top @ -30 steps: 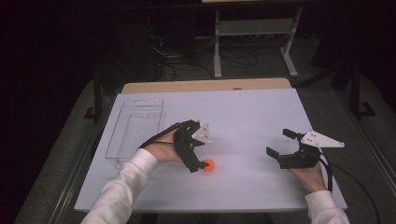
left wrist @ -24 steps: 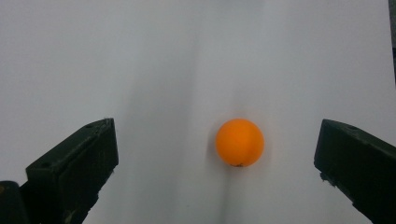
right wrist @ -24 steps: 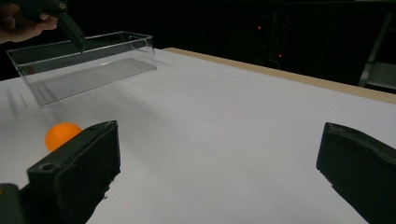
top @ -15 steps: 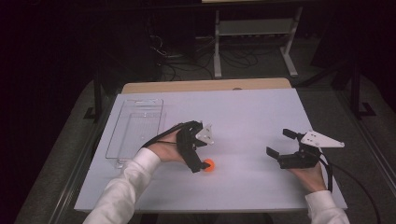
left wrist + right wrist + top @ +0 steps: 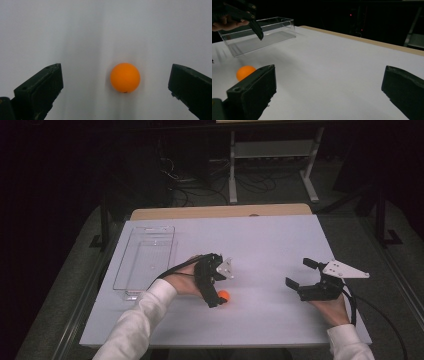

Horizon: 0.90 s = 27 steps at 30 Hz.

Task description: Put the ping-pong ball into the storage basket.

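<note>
The ball (image 5: 125, 77) looks light, hard and smooth, so I think it will roll away if you bump it. Take hold of it across its round middle, one jaw on each side, and squeeze gently. It is small, bright orange and shiny, with a tiny dark mark low down. It sits on the white table (image 5: 270, 240), near the front, and nothing holds it. Your left tool (image 5: 216, 296) hangs right over it, tipped down. Its jaws are wide open with the ball between them, closer to the one on the right side of the left gripper view, and touching neither. Your right tool (image 5: 306, 279) is well apart, out to the right, jaws wide open too and holding nothing. A clear plastic box (image 5: 145, 262) lies on the table beside your left hand (image 5: 184, 281).
</note>
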{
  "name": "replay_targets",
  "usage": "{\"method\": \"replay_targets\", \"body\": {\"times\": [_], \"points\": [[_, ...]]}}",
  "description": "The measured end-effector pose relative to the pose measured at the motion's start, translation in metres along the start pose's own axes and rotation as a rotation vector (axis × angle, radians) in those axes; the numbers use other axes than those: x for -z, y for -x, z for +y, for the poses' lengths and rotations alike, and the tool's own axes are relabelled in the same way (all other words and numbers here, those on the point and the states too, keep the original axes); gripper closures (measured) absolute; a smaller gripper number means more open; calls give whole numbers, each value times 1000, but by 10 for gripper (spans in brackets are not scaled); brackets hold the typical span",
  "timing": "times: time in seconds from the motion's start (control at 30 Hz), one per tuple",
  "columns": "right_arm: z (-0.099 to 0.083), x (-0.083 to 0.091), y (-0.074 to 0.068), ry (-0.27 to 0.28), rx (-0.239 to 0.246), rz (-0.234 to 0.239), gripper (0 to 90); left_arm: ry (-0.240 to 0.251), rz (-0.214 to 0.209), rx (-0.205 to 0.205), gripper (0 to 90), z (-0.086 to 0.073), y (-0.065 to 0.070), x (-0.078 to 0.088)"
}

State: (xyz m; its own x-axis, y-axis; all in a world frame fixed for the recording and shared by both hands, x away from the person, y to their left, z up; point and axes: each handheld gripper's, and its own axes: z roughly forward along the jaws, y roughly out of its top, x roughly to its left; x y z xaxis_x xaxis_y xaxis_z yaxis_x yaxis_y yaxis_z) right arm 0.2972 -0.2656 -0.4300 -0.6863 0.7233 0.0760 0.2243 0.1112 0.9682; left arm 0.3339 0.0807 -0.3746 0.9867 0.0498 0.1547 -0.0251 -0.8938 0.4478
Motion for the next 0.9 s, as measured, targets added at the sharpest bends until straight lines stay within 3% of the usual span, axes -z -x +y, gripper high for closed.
{"method": "replay_targets", "body": {"times": [0.9], "points": [[-1, -2, 0, -7, 0, 4, 0, -60, -15, -17, 0, -2, -2, -21]]}}
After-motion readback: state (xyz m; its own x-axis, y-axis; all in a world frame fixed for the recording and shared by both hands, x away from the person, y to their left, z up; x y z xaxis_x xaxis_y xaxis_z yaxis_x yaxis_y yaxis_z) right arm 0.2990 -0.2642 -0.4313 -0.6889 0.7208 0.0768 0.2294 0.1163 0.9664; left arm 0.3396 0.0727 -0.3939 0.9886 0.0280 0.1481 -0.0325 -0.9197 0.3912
